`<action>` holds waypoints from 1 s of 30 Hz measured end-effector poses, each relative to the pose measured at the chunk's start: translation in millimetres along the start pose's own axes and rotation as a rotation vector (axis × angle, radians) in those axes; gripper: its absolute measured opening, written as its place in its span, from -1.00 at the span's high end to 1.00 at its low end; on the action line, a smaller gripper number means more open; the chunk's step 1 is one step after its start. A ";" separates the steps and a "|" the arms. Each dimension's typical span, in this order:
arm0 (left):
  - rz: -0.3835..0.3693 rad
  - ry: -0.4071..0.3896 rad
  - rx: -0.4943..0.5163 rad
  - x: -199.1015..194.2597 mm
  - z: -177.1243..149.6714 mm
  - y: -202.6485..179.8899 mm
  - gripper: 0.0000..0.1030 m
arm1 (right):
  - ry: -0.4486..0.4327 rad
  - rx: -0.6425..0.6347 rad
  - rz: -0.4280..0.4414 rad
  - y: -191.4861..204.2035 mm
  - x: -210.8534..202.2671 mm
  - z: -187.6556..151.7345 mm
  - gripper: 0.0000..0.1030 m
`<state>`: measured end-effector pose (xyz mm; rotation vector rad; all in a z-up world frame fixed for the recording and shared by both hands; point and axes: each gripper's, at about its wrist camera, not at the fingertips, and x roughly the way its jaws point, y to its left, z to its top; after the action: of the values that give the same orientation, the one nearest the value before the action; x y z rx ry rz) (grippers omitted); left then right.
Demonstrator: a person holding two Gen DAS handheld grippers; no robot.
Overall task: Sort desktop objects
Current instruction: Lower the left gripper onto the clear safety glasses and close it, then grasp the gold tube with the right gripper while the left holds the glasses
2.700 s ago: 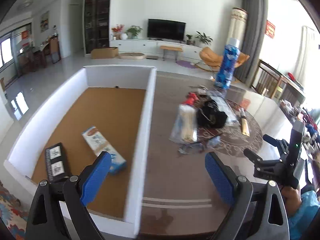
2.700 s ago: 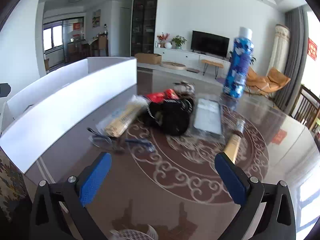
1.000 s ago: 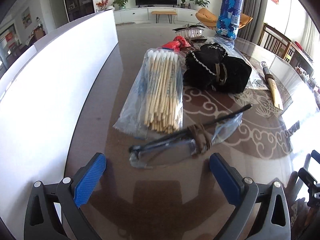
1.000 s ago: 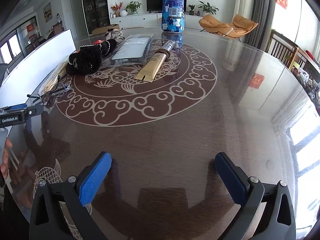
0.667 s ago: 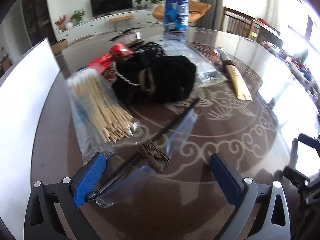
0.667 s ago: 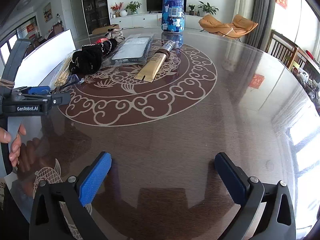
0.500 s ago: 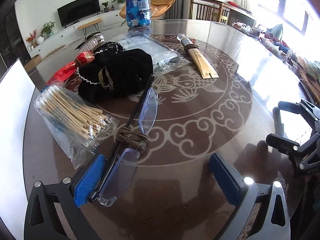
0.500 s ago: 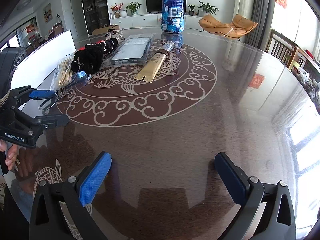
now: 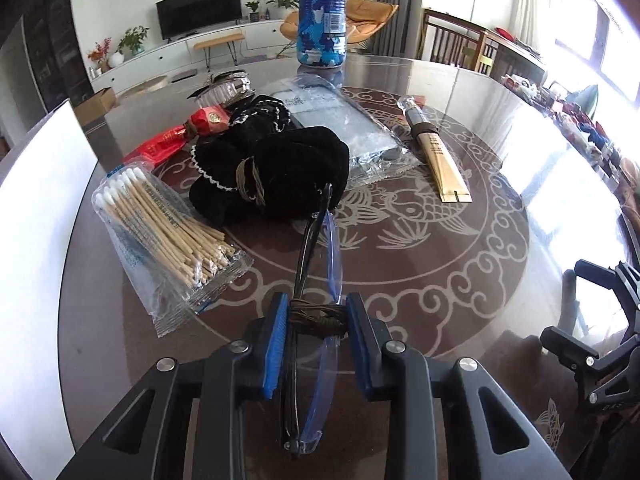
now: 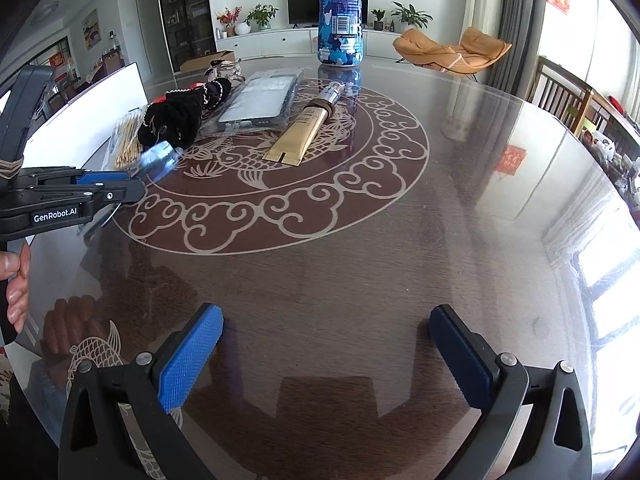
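1. The left gripper (image 9: 316, 322) points down at the round table (image 9: 460, 240), and its jaws are closing. Its blue pads (image 9: 276, 344) sit against both sides of a folded pair of safety glasses (image 9: 320, 272), at the brown cord wound round the middle of the frame.
2. The safety glasses run lengthwise between the pads. One clear lens end reaches back under the gripper and the other end stretches toward the table's middle. Its tip stops just beside a black velvet pouch (image 9: 280, 168).
3. From the right wrist view, the lens tip (image 10: 158, 158) shows ahead of the left gripper, lifted slightly off the glass. A hand (image 10: 14, 288) grips the handle at the left edge.
4. The right gripper (image 10: 326, 354) hangs over bare table near the near edge. Its jaws are spread wide with nothing between them.
5. A bag of cotton swabs (image 9: 160, 232) lies toward the table's left edge, just beside the pouch.
6. A red packet (image 9: 180, 136) lies behind the pouch. A clear packaged item (image 9: 340, 128) touches its right side.
7. A gold tube (image 9: 436, 152) lies right of that package, well apart from the glasses.
8. A blue patterned bottle (image 9: 322, 12) stands upright at the far edge.
9. A white box wall (image 9: 36, 240) rises along the left edge.
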<state>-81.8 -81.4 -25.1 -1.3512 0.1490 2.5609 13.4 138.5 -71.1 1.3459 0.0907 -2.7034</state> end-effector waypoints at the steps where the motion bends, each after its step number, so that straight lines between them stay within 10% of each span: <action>1: 0.018 -0.010 -0.032 -1.3 -2.8 2.1 0.43 | -0.001 0.005 0.006 -1.5 -0.2 0.5 -1.00; 11: 0.148 -0.085 -0.193 -2.9 -15.0 5.3 0.44 | 0.052 0.018 0.070 -2.2 58.7 131.0 -1.00; 15: 0.148 -0.087 -0.217 3.6 -5.0 13.7 0.44 | 0.120 -0.016 0.064 13.3 97.0 155.8 -0.33; 19: 0.147 -0.089 -0.230 7.2 0.9 19.1 0.44 | 0.060 -0.054 0.061 13.5 93.0 148.8 0.36; 30: 0.130 -0.095 -0.245 19.5 21.2 20.4 0.26 | -0.036 -0.120 0.070 27.1 23.9 50.0 0.39</action>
<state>-114.6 -93.7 -29.6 -1.3363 -0.1004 2.8219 -36.8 104.3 -60.0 1.2431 0.1958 -2.6172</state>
